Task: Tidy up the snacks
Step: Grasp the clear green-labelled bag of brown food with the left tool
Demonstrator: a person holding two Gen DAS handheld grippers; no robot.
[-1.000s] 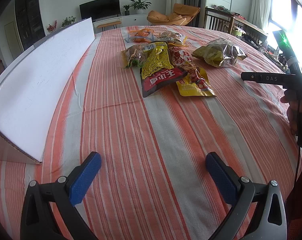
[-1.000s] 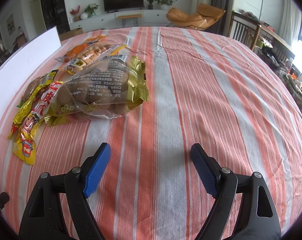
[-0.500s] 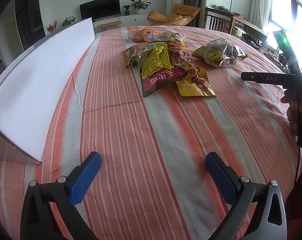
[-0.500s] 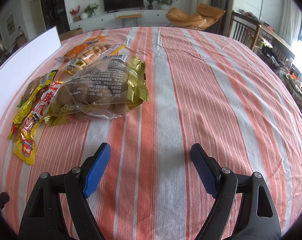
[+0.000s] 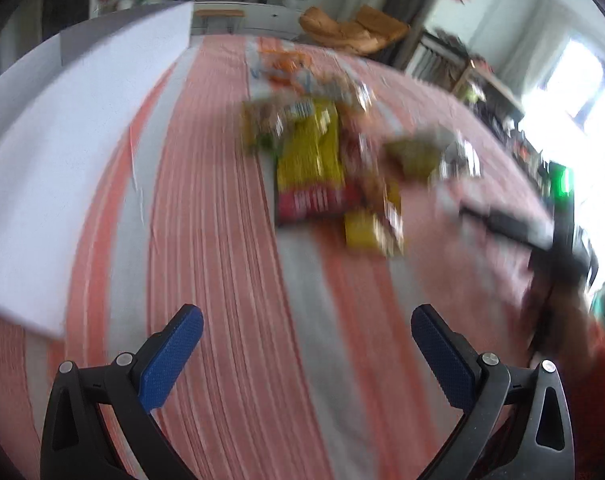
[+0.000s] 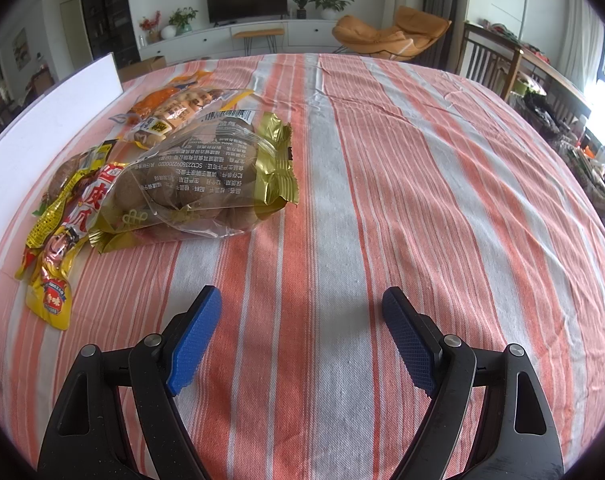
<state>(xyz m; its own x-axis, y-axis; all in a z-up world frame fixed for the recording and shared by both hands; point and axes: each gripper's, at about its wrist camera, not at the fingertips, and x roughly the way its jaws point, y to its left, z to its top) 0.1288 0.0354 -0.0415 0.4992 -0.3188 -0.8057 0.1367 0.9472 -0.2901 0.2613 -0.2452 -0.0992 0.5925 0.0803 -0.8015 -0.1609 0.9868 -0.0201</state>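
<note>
Several snack packets lie in a loose pile on the striped tablecloth. In the blurred left wrist view a yellow and red packet [image 5: 308,168] lies at the pile's near side, well ahead of my open, empty left gripper [image 5: 306,344]. In the right wrist view a clear gold-edged bag of brown balls [image 6: 198,184] lies ahead and left of my open, empty right gripper [image 6: 302,320]. A yellow and red packet [image 6: 54,256] lies to its left, and an orange packet [image 6: 170,108] behind it.
A long white board [image 5: 62,152] stands along the table's left side, also in the right wrist view [image 6: 42,120]. The right-hand gripper's body [image 5: 518,228] shows at the right of the left wrist view. Bare striped cloth [image 6: 442,200] spreads to the right.
The left wrist view has turned blurry and tilted: my left gripper is moving, with the snack pile shifted in view. The right gripper and the packets have not moved.
</note>
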